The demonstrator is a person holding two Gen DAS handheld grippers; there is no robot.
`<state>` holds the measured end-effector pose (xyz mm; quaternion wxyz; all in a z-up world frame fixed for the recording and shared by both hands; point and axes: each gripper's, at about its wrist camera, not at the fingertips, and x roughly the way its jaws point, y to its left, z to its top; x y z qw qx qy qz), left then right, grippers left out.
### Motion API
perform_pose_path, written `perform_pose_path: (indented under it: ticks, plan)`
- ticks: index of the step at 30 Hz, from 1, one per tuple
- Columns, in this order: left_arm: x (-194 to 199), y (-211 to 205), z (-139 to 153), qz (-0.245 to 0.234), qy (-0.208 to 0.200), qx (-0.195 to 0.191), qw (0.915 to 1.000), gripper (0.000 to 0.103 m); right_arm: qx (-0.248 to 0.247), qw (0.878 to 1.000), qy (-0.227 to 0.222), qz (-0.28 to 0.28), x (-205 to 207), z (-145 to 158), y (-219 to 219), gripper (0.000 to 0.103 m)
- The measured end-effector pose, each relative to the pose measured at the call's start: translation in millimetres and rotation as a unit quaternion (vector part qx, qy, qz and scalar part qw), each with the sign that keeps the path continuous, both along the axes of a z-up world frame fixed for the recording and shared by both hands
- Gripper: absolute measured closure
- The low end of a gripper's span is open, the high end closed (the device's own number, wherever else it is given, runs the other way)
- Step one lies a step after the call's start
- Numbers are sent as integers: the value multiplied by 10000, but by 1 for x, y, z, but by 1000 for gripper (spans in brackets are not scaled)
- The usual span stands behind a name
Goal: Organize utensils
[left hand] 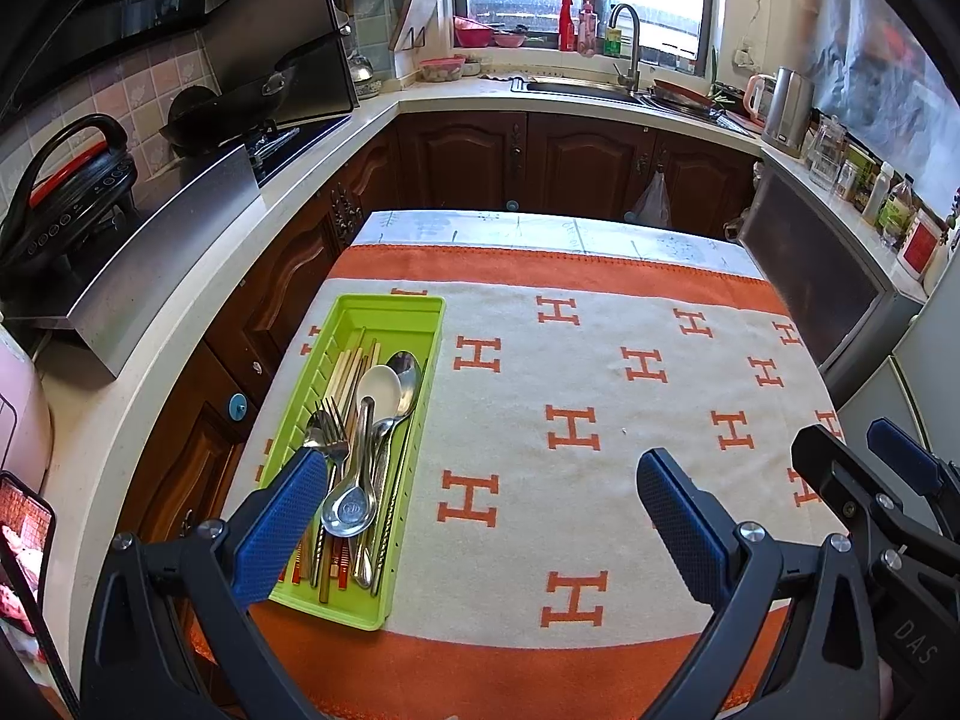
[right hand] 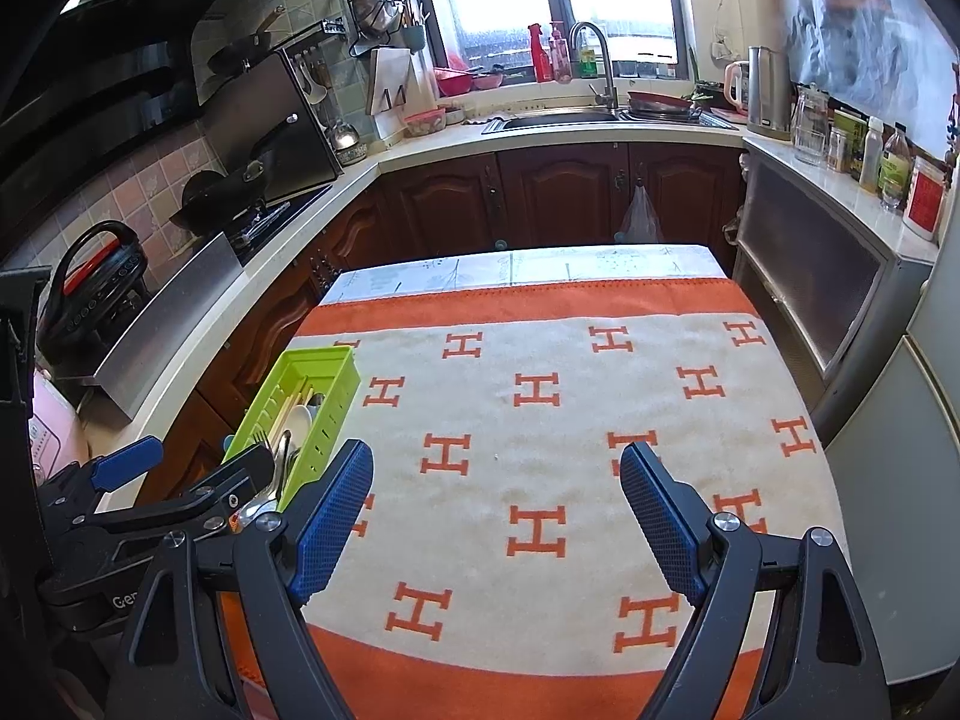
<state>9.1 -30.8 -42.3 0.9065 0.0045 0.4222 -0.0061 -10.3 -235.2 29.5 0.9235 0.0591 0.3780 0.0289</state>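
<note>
The left gripper (left hand: 480, 510) occupies the lower part of the left wrist view. Its jaws stand wide apart, and nothing is held between them. The left blue pad (left hand: 279, 531) overlaps the near end of the green tray (left hand: 420, 306) in that picture; whether it touches the tray cannot be told. The right pad sits over bare cloth.

The right gripper (right hand: 495, 516) occupies the lower part of the right wrist view. Its jaws are likewise spread wide and grasp nothing; only the cloth shows between the pads.

The green tray lies in the left-centre of the left wrist view, on the left part of the orange-and-cream cloth (left hand: 600, 360), which is printed with orange H marks. The tray's long axis runs from the near edge towards the far edge of the table. The tray holds the utensils in one loose pile:
- a white ceramic spoon (left hand: 378, 387), bowl towards the far end;
- a metal spoon (left hand: 405, 378) just beside it, on the right;
- a fork (left hand: 333, 426) on the left of the pile;
- a second metal spoon (left hand: 348, 510) with its bowl at the near end;
- chopsticks (left hand: 348, 366) along the left side.

In the right wrist view the same tray appears at left-centre, partly hidden behind the left gripper.
</note>
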Motion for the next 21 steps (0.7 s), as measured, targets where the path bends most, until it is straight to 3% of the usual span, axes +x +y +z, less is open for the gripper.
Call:
perform_pose_path:
  ticks: [21]
  plan:
    - [-1, 0, -3, -17, 54, 14, 10000, 1, 31, 10000, 39, -15, 0, -3, -3, 17]
